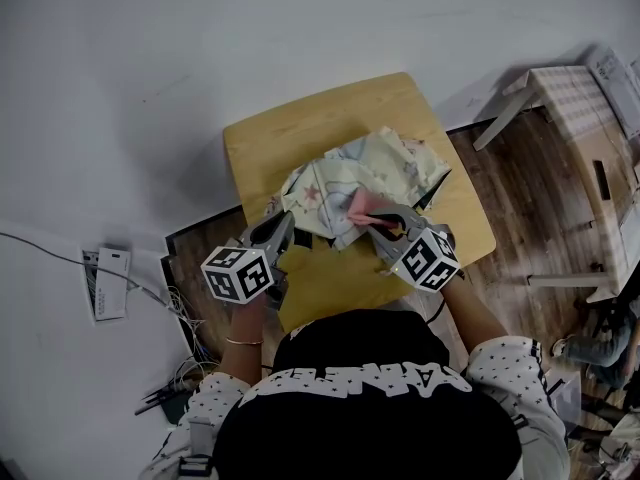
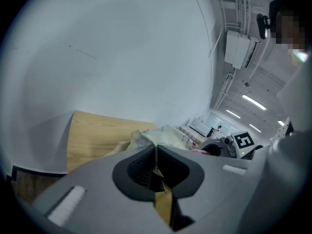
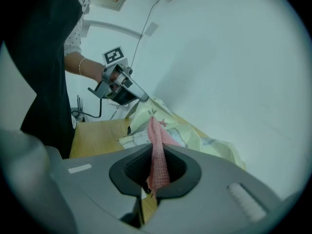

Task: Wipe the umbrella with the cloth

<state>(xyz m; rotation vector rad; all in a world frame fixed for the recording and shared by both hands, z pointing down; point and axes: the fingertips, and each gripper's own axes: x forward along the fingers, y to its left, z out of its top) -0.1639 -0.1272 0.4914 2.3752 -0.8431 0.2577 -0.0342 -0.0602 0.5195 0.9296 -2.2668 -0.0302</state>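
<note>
A crumpled pale patterned umbrella (image 1: 365,173) lies on a small wooden table (image 1: 300,133). My left gripper (image 1: 278,226) sits at the umbrella's near left edge, its jaws shut on a thin fold of the fabric (image 2: 165,135); in its own view the left gripper (image 2: 156,149) shows no gap. The right gripper (image 1: 383,226) is at the umbrella's near side, shut on a pink cloth (image 1: 360,206). In the right gripper view the pink cloth (image 3: 155,130) runs up between the right gripper (image 3: 155,152) jaws and drapes onto the umbrella (image 3: 200,140).
A yellow cloth (image 1: 330,283) lies at the table's near edge in front of the person. Cables (image 1: 180,368) and a white box (image 1: 108,283) lie on the floor at left. A cardboard box and a frame (image 1: 575,118) stand at right.
</note>
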